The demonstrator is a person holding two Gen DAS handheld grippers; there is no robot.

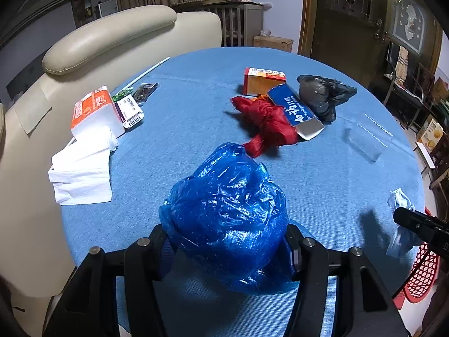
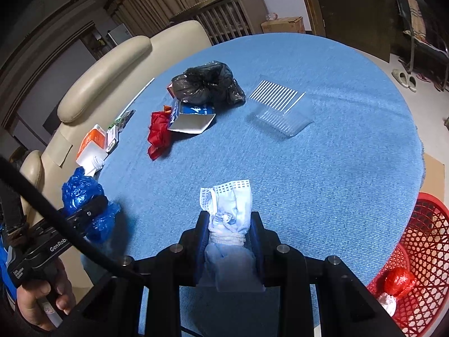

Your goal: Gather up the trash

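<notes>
Two grippers are both carrying trash above the worktop [image 2: 308,146]: left gripper [image 1: 227,241] is clenching a blue plastic bag [image 1: 224,213], right gripper [image 2: 229,224] is clamping a crumpled face mask [image 2: 233,207]. Red basket [image 2: 426,252] is sitting off the worktop's right edge, nearer the right gripper.

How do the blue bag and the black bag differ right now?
The blue bag is clamped in the left gripper, off the cloth; the black bag lies on the table, untouched. The blue bag is shiny and translucent; the black bag is dull and opaque. The blue bag is alone at the near edge; the black bag sits against the blue carton on the far side. Both are crumpled plastic bags.
</notes>
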